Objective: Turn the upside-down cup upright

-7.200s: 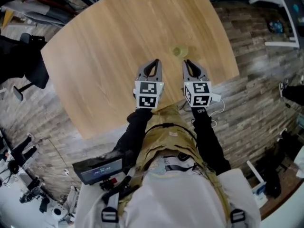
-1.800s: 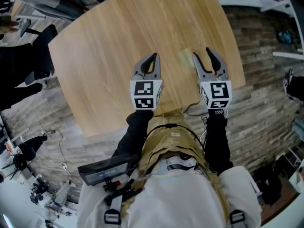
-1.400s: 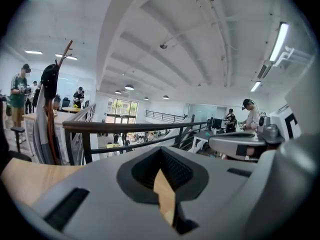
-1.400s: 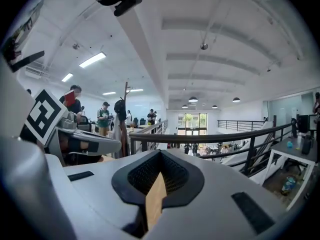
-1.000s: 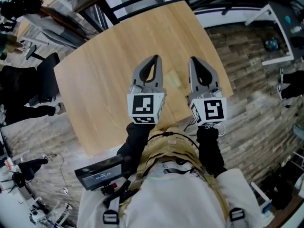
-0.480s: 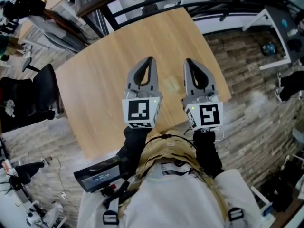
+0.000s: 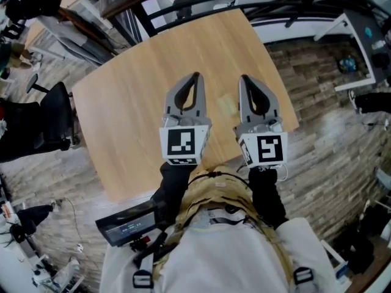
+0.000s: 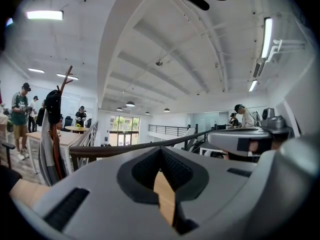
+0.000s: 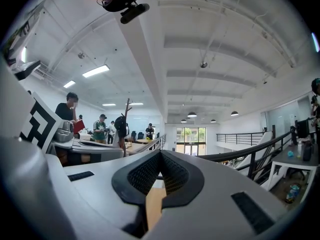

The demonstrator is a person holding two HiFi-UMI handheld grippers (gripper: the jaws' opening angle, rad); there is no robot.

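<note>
Head view: a small pale yellow-green translucent cup (image 7: 227, 104) shows only as a blurred smudge on a light wooden worktop (image 7: 122, 108) with rounded corners. It lies in the gap between two grey grippers held level above the wood. Whether it stands rim up or rim down cannot be made out

Neither gripper view shows the cup. Both look across the room at white ceiling beams, strip lights and a dark handrail (image 8: 115, 148). Only a sliver of wood is visible through the hollow behind the jaws

The left gripper (image 7: 195, 77) has its jaws together with nothing between them. The right gripper (image 7: 243, 79) likewise has its jaws closed and empty

The grippers' marker cubes and the person's black sleeves (image 7: 174, 179) cover part of the worktop's near edge; the other edges and all four corners are in sight

The cup lies nearer the right-hand edge than the left. Bare wood stretches to its left and beyond it to the far corner. A black chair (image 7: 52, 124) stands just off the left edge, and wood-plank floor (image 7: 324, 133) opens past the right edge
</note>
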